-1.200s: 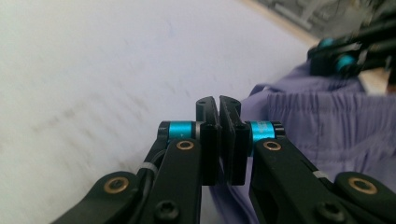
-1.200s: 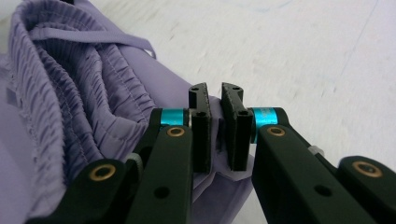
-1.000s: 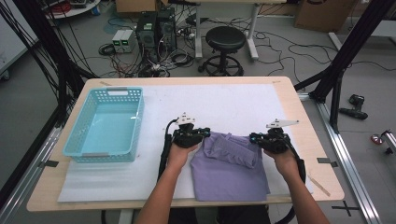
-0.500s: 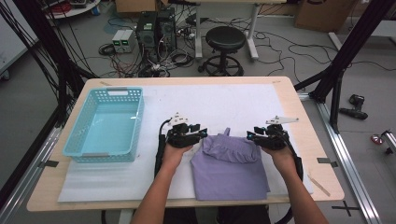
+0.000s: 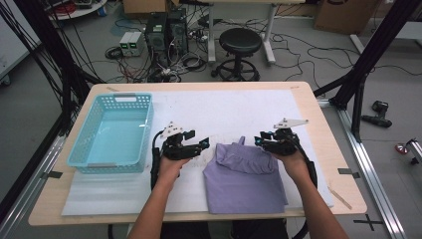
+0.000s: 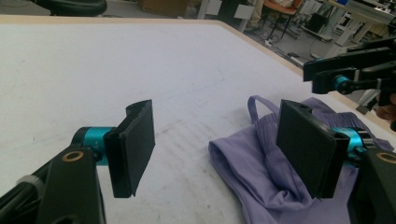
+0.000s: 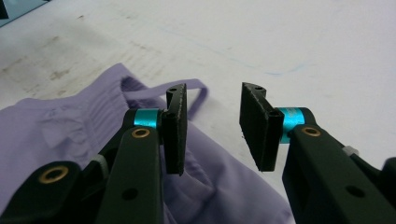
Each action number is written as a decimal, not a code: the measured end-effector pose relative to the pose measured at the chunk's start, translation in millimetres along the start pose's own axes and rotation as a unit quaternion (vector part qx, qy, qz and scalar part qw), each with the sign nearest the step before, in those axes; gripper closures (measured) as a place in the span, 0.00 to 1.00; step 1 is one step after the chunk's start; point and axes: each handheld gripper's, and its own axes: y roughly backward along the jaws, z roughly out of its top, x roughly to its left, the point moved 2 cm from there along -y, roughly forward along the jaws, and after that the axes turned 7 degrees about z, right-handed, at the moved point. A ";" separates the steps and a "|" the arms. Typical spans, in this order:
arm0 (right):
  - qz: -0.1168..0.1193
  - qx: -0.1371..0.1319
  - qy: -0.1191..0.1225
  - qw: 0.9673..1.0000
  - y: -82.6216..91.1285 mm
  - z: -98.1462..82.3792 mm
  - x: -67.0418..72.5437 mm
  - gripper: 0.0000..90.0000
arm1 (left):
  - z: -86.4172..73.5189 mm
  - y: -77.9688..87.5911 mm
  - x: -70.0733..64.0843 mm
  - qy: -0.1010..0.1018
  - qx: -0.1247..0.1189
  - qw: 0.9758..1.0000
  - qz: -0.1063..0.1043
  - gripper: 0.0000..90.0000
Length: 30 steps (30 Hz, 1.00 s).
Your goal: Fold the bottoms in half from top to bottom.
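A purple garment [image 5: 244,174] lies folded on the white mat near the table's front edge, with a strap loop [image 7: 196,88] sticking out of its far edge. My left gripper [image 5: 201,144] hovers just left of the garment's far left corner. Its jaws have just been opening and stand wide apart, with nothing between them [image 6: 215,116]. My right gripper [image 5: 261,141] sits over the garment's far right corner. Its jaws have just been closing a little but stay apart [image 7: 212,102], with no cloth pinched. The cloth [image 6: 252,163] lies below the left gripper's right jaw.
A light blue plastic basket [image 5: 107,163] stands on the table's left side, close to my left forearm. The white mat [image 5: 224,107] stretches bare beyond the garment. A stool, computers and cables sit on the floor behind the table.
Both grippers have let go of the garment's far corners and opened. The left hand has pulled away to the left, off the cloth. The right has shifted slightly.
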 end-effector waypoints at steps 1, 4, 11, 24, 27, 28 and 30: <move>0.007 0.006 -0.001 1.000 -5.5 1.7 1.6 0.69 | -1.3 0.7 0.3 -0.001 0.007 1.000 -0.001 0.32; 0.032 0.028 -0.002 0.999 -20.9 3.5 8.0 0.68 | -1.8 3.0 -1.5 -0.004 0.007 1.000 -0.004 0.32; 0.086 0.067 -0.001 0.994 -33.4 -4.8 20.6 0.69 | -4.3 6.6 -3.6 -0.004 0.003 1.000 -0.006 0.33; 0.157 0.056 0.040 0.985 -9.0 -22.2 46.8 0.91 | -6.5 14.4 -9.2 -0.003 -0.001 1.000 -0.008 0.33; 0.170 0.048 0.058 0.983 0.2 -26.1 58.4 0.92 | -6.2 14.6 -11.8 -0.004 -0.001 1.000 -0.011 0.33; 0.174 0.048 0.062 0.982 2.5 -28.0 62.4 0.92 | -6.1 14.6 -12.7 -0.003 -0.001 1.000 -0.011 0.33; 0.183 0.052 0.075 0.979 6.2 -32.4 69.7 0.91 | -5.9 14.9 -14.1 -0.004 -0.001 1.000 -0.012 0.33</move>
